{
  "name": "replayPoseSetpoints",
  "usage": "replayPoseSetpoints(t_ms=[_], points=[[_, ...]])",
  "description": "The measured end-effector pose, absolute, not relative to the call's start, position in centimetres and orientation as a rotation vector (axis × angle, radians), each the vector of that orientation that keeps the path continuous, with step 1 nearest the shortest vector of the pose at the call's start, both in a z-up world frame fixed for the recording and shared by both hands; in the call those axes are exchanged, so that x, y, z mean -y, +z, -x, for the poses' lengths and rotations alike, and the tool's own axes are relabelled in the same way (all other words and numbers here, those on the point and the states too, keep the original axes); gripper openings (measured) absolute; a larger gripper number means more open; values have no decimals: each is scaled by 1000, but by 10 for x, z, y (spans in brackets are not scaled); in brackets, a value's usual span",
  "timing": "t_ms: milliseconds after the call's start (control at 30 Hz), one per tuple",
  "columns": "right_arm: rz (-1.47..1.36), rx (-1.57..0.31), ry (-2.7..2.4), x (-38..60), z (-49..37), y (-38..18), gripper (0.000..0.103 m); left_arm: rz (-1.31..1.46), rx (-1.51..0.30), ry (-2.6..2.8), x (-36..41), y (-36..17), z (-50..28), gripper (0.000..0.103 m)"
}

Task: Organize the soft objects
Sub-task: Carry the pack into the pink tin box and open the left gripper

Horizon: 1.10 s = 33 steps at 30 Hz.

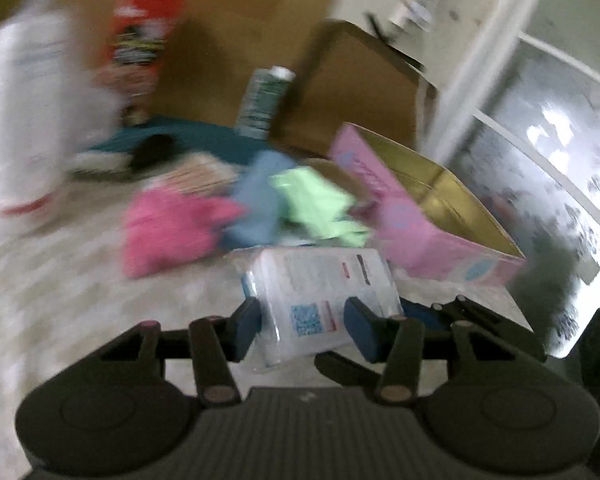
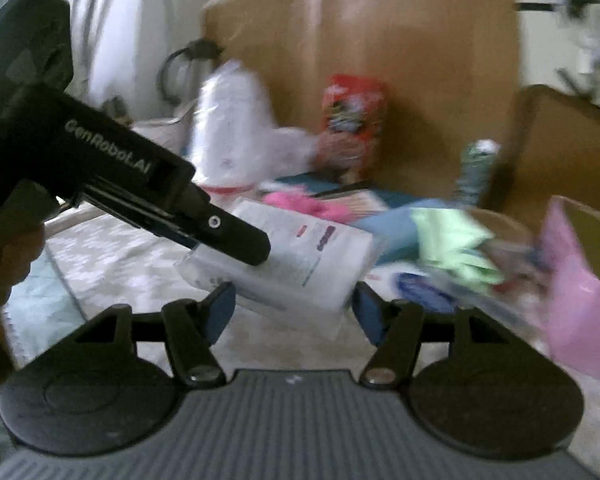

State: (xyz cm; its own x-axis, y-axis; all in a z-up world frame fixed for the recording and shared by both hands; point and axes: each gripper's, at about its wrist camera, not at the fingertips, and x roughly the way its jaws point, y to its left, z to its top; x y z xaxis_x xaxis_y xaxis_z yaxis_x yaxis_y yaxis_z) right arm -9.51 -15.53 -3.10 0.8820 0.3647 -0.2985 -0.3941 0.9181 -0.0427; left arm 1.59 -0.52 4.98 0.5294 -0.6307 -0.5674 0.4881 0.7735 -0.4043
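A clear-wrapped white tissue pack (image 1: 320, 292) with a blue printed square sits between the blue pads of my left gripper (image 1: 304, 326), which is shut on it and holds it tilted above the pale carpet. The right wrist view shows the same pack (image 2: 300, 256) under the left gripper (image 2: 256, 248), just ahead of my right gripper (image 2: 294, 312). The right jaws stand apart and I see no pad pressing on the pack. Beyond lie a pink cloth (image 1: 168, 228), a blue cloth (image 1: 256, 196) and a green cloth (image 1: 320, 208). An open pink box (image 1: 432, 240) with a gold inside stands to the right.
A tall white pack (image 1: 24, 112) and a red snack bag (image 1: 140, 48) stand at the back left, with a green-and-white can (image 1: 264, 100) by a brown cardboard box (image 1: 360, 92). A teal mat (image 1: 204, 136) lies behind the cloths. A window (image 1: 540, 140) is at the right.
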Motion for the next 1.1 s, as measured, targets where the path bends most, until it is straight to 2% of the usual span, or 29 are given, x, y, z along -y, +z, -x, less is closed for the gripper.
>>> replayPoseSetpoints(t_ms=[267, 467, 600, 700, 767, 900, 1000, 1067, 1100], points=[[20, -162, 88, 265, 96, -10, 67, 44, -587, -887, 157, 97, -42, 51], [-13, -169, -78, 327, 73, -10, 67, 54, -626, -917, 238, 88, -74, 54], [-36, -203, -129, 340, 61, -22, 68, 42, -654, -878, 260, 74, -81, 62], [-69, -194, -151, 345, 59, -25, 78, 27, -659, -855, 263, 70, -82, 64], [-84, -178, -163, 347, 59, -25, 85, 29, -647, -846, 257, 71, -79, 67], [-131, -149, -170, 345, 70, -25, 86, 80, -597, -864, 215, 81, -64, 67], [-185, -73, -163, 337, 87, -20, 81, 126, -555, -848, 158, 82, -48, 67], [-209, -53, -92, 326, 97, -19, 66, 130, -537, -789, 115, 78, -39, 67], [-208, -62, -58, 318, 99, -19, 53, 128, -538, -753, 97, 74, -35, 67]])
